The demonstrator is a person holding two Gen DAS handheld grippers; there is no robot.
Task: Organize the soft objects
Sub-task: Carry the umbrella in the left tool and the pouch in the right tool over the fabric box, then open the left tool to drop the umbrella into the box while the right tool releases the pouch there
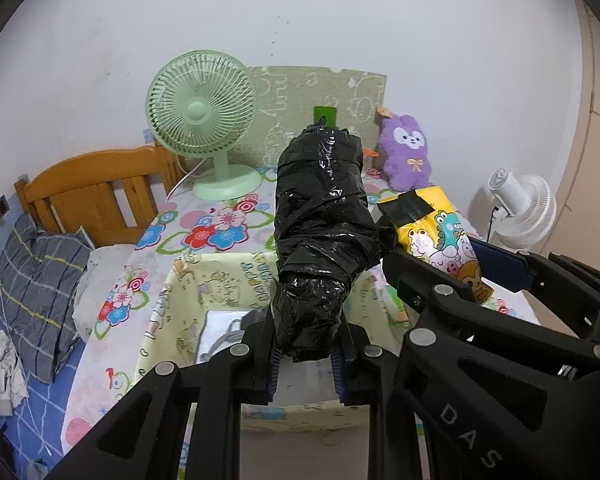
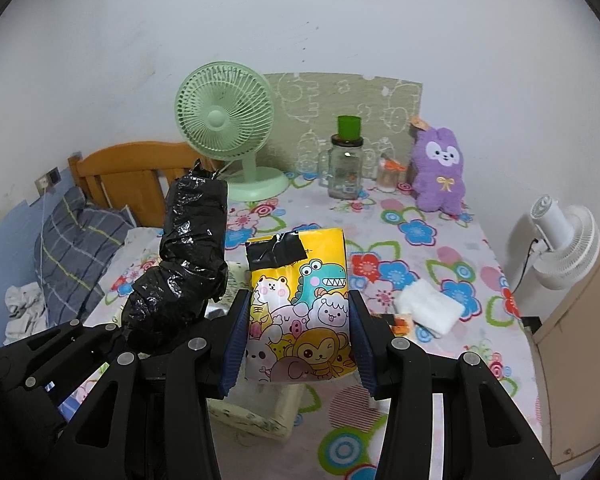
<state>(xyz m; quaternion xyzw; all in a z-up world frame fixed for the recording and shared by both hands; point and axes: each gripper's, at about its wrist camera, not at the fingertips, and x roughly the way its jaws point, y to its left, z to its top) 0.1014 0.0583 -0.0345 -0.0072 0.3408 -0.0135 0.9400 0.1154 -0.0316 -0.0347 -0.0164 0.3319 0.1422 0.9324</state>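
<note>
My left gripper [image 1: 306, 356] is shut on the lower end of a long bundle wrapped in black plastic [image 1: 324, 216], which stands up above a pale yellow fabric bin [image 1: 204, 280]. The same bundle [image 2: 188, 256] shows at the left of the right wrist view. My right gripper [image 2: 298, 340] is shut on a yellow cartoon-printed soft pack [image 2: 300, 300] with black tape at its top; that pack [image 1: 440, 236] appears to the right of the bundle in the left wrist view. A purple plush toy [image 2: 440, 172] sits at the back of the flowered table [image 2: 420, 248].
A green desk fan [image 2: 224, 120], a glass jar with a green cap [image 2: 346, 160] and a small glass [image 2: 388, 176] stand along the back. A white folded cloth [image 2: 428, 304] lies on the right. A white fan [image 2: 560, 240] stands past the table's right edge; a bed [image 1: 40, 280] lies left.
</note>
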